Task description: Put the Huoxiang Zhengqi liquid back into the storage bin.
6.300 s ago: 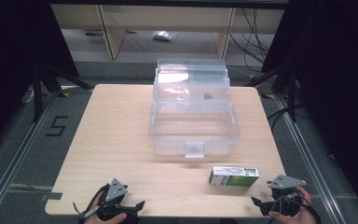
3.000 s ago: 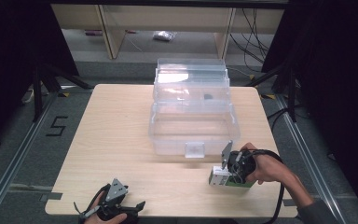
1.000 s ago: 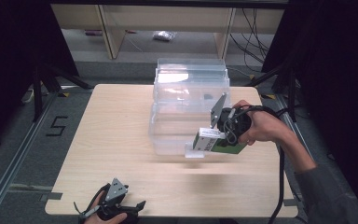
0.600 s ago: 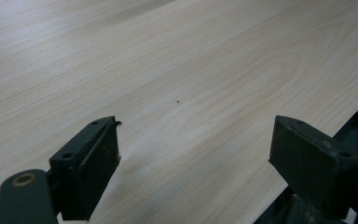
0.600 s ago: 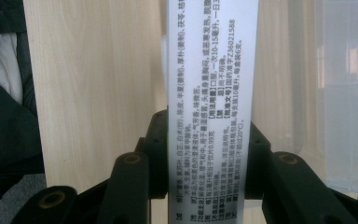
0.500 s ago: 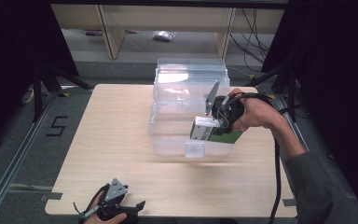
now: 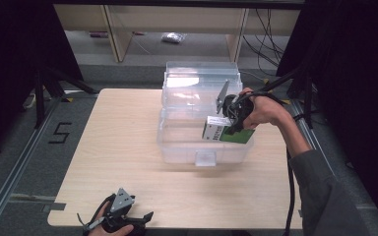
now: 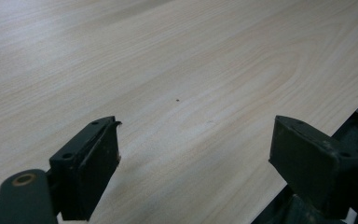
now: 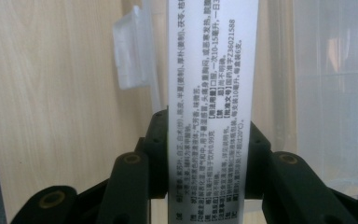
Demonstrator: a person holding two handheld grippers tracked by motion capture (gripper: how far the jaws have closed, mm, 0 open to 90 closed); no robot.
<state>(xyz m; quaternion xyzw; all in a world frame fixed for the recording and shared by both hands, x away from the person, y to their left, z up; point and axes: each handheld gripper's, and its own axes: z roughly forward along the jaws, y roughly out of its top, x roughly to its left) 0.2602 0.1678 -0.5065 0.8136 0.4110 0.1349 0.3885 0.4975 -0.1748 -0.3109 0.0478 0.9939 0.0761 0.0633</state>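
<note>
1. My right claw (image 7: 229,123) is pinching the small box (image 7: 226,133) across its narrow faces, and the box hangs just below the claw, over the open clear bin (image 7: 204,147).
2. It looks like a light cardboard carton, green and white. The walls will likely dent under a hard squeeze, so a grip on the narrow faces suits it.
3. The printed white face (image 9: 209,93) is smooth and may slip.
4. The bin is hard, glossy plastic with a front latch (image 7: 205,158), standing on the pale wooden table (image 7: 123,132).
5. My left claw (image 7: 128,219) rests spread and empty at the table's near edge.
</note>
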